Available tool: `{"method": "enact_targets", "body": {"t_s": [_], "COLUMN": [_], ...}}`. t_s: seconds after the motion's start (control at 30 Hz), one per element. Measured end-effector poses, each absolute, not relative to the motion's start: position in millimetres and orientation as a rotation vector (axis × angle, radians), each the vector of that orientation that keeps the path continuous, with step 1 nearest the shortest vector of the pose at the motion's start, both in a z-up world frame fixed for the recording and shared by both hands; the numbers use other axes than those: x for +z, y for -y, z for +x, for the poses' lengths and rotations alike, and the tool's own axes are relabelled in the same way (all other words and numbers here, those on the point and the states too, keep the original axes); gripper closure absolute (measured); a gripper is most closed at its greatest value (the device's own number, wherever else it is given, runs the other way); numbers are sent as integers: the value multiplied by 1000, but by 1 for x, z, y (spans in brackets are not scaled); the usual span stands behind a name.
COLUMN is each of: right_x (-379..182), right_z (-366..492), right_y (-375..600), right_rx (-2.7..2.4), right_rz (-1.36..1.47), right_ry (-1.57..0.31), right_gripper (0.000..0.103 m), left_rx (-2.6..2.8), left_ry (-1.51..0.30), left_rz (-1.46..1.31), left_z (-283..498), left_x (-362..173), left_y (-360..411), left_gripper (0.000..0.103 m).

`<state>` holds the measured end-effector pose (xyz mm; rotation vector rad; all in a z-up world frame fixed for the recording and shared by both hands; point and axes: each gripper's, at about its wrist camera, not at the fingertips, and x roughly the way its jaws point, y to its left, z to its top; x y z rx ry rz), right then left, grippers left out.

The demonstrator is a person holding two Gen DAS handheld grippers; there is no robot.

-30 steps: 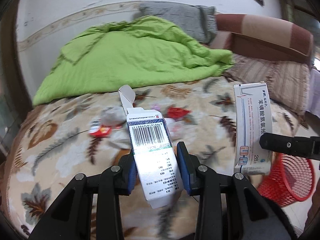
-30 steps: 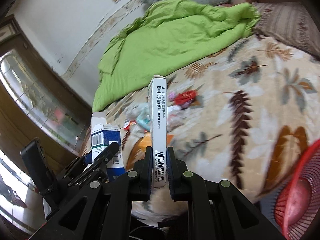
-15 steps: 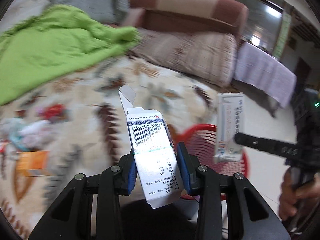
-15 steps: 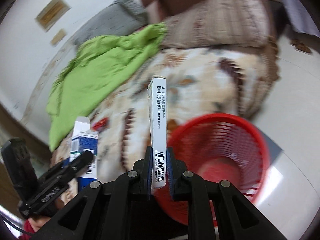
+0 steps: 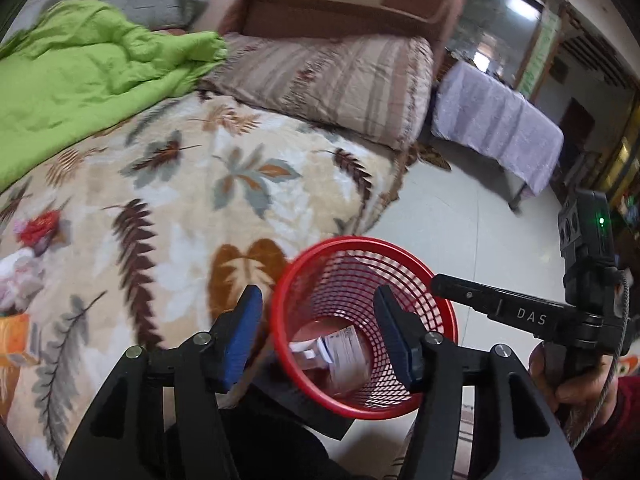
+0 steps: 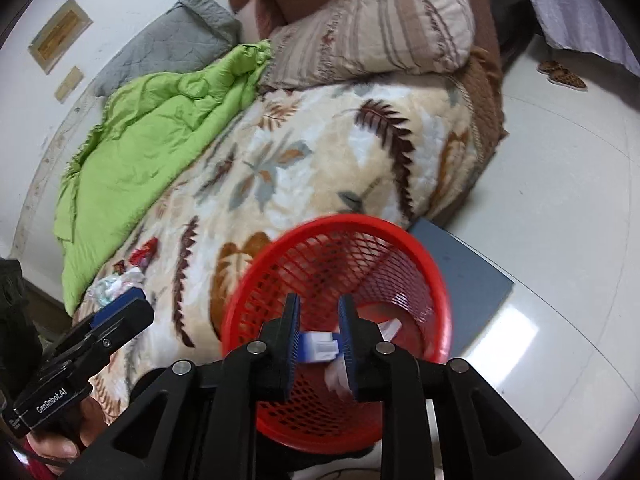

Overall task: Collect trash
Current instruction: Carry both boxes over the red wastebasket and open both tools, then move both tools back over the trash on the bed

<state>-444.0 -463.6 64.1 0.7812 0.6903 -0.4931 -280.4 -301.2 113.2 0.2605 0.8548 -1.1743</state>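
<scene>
Red plastic made the bin [image 5: 362, 360], where two light, stiff cardboard boxes [image 5: 344, 350] lay, best pinched on flat sides, while the left gripper [image 5: 320, 330] and right gripper [image 6: 319, 334] were opening, both empty, more wrappers [image 6: 120, 282] waiting on the bed [image 5: 192, 208].

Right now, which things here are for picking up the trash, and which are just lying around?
For the job:
- red basket
- boxes in it
- wrappers on the bed
- left gripper, opening, empty
- right gripper, opening, empty

Just lying about:
- green quilt
- striped pillow
- grey pillow
- slippers
</scene>
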Motion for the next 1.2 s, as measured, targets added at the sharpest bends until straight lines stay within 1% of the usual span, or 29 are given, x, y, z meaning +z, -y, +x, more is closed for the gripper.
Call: {"method": "enact_targets", "body": {"t_s": [0.17, 0.3, 0.37, 0.5, 0.57, 0.63, 0.67, 0.7, 0.73, 0.8, 0.83, 0.9, 0.97, 1.0, 1.07, 1.13, 1.2], "right_x": [77, 82, 82, 79, 75, 72, 71, 70, 67, 62, 57, 50, 42, 35, 25, 12, 8], "right_z": [-404, -361, -334, -276, -247, -213, -199, -186, -169, -136, -119, -91, -68, -56, -42, -31, -34], "right_y": [442, 418, 401, 361, 342, 320, 312, 304, 295, 278, 270, 260, 252, 249, 248, 244, 239], "right_rx": [-382, -251, -175, -26, 39, 108, 128, 148, 182, 224, 250, 262, 283, 290, 307, 349, 375], "right_rz": [746, 732, 716, 654, 622, 581, 562, 542, 526, 491, 468, 438, 409, 405, 424, 451, 444], "right_ry": [-676, -697, -719, -778, -811, -839, -848, -864, -880, -896, -917, -936, -962, -983, -1013, -1080, -1105], "right_gripper": [80, 76, 67, 63, 57, 55, 49, 46, 43, 42, 38, 38, 34, 34, 32, 32, 30], "left_rx": [-1047, -936, -878, -723, -652, -572, -540, -506, -478, -434, -424, -398, -392, -390, -388, -393, -397], "left_ry": [-848, -840, -845, -855, -855, -852, -850, -849, -845, -842, -842, -838, -842, -843, -845, -846, -844], "left_rz": [192, 143, 124, 73, 44, 13, -1, -18, -36, -68, -76, -92, -103, -106, -114, -116, -121], "left_z": [-246, -218, -206, -177, -164, -150, -144, -138, -133, -123, -121, -115, -111, -112, -111, -112, -111], "left_x": [120, 120, 117, 109, 105, 102, 101, 101, 101, 102, 102, 102, 100, 99, 97, 96, 95], "left_y": [258, 215, 192, 132, 105, 75, 62, 49, 35, 12, 6, -7, -16, -18, -22, -23, -25], "left_gripper": [44, 43, 42, 41, 41, 41, 41, 41, 41, 40, 40, 40, 40, 40, 40, 40, 40]}}
